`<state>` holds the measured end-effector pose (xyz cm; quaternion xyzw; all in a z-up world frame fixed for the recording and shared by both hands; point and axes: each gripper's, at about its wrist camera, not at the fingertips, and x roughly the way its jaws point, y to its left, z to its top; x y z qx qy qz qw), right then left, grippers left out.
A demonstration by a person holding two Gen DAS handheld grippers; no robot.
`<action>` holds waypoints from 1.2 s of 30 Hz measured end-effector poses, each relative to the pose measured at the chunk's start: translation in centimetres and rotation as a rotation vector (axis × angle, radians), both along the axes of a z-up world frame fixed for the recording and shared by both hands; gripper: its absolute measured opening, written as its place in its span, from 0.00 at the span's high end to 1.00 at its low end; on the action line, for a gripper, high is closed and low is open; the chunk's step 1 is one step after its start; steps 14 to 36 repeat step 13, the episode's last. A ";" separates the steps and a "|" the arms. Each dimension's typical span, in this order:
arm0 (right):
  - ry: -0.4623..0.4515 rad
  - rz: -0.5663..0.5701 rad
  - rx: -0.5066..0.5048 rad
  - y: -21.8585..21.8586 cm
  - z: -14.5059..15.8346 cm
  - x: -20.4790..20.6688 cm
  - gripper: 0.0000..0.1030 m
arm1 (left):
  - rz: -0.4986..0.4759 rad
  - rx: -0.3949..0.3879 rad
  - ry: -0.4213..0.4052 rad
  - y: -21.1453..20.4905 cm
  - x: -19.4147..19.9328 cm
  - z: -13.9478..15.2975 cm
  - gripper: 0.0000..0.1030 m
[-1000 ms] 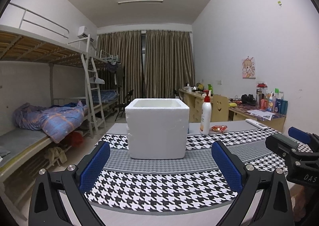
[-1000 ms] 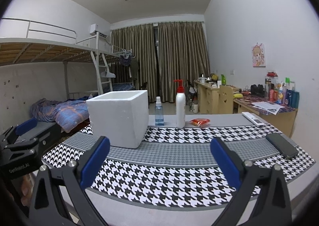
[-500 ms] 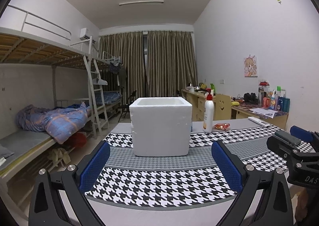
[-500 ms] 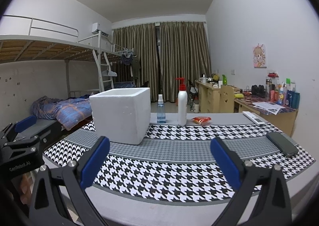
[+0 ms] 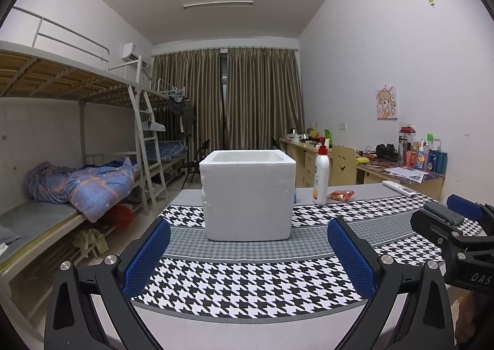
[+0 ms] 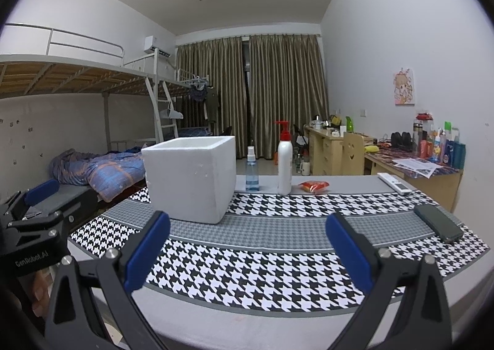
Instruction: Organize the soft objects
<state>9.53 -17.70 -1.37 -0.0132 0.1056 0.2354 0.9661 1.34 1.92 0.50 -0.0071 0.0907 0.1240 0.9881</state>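
Note:
A white foam box (image 5: 247, 194) stands open-topped on the houndstooth tablecloth (image 5: 247, 276), straight ahead of my left gripper (image 5: 247, 252); it also shows in the right wrist view (image 6: 191, 178), left of centre. Its inside is hidden. A small red-orange soft packet (image 6: 313, 186) lies at the far side of the table, also in the left wrist view (image 5: 340, 194). My left gripper is open and empty near the table's front edge. My right gripper (image 6: 247, 251) is open and empty, to the right of the left one.
A white pump bottle (image 6: 284, 161) and a small blue spray bottle (image 6: 252, 172) stand behind the box. A white remote (image 6: 395, 183) and a dark phone (image 6: 438, 223) lie at the right. A bunk bed (image 5: 61, 183) is at the left, cluttered desks (image 5: 401, 171) at the right.
Both grippers have dropped and tilted up slightly, so the table and box sit lower in view. Nothing on the table has moved.

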 end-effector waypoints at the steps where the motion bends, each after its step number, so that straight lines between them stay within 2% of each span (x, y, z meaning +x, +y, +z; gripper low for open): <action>1: 0.001 0.000 0.001 0.0 0.0 0.0 0.01 | -0.002 0.000 0.001 0.0 0.0 0.0 0.01; 36: 0.011 -0.003 -0.010 0.1 -0.3 0.4 0.01 | -0.002 -0.004 0.003 0.0 0.0 0.0 0.01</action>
